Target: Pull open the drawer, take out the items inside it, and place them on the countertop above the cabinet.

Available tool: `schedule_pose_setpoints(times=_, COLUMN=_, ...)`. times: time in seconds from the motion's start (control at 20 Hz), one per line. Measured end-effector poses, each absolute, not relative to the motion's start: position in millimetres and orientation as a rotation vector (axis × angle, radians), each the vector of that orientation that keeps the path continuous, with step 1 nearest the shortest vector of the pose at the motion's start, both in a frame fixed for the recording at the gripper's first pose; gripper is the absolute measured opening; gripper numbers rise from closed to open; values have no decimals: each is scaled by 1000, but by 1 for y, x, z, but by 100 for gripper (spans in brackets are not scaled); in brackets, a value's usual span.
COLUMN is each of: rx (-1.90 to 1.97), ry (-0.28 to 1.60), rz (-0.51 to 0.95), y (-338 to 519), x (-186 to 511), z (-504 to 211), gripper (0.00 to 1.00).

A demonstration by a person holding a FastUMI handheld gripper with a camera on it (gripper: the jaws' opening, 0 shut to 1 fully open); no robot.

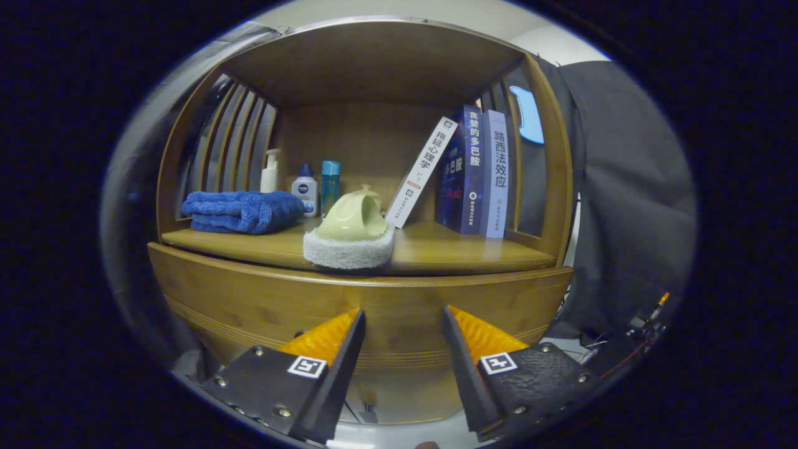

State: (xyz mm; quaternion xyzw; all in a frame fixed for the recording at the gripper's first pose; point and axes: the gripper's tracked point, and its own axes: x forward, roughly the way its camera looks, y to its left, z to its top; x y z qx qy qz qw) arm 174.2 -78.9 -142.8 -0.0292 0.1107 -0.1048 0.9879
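A wooden cabinet fills the view. Its drawer front (262, 305) is a wide curved wooden panel below the countertop (449, 252), and it looks closed. My gripper (402, 318) is open, its fingers spread just in front of the drawer front with nothing between them. On the countertop, straight beyond the fingers, sits a pale green scrubber with a white pad (350, 234). The inside of the drawer is hidden.
A folded blue towel (243, 211) lies on the countertop's left. Three bottles (305, 190) stand behind it. Three books (474, 174) lean at the right. A wooden shelf roof and slatted sides enclose the countertop. A dark cloth wall (623, 206) hangs to the right.
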Motion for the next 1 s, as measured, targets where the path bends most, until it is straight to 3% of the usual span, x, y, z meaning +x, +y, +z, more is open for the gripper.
schedule_pose_setpoints(times=0.5, rx=-94, ry=211, rz=-184, y=-80, x=187, z=-143, gripper=75)
schedule_pose_setpoints(times=0.75, rx=-31, ry=192, rz=-190, y=-79, x=172, z=-132, gripper=85)
schedule_pose_setpoints(times=1.0, rx=3, ry=89, rz=-171, y=-76, x=104, z=-81, gripper=93)
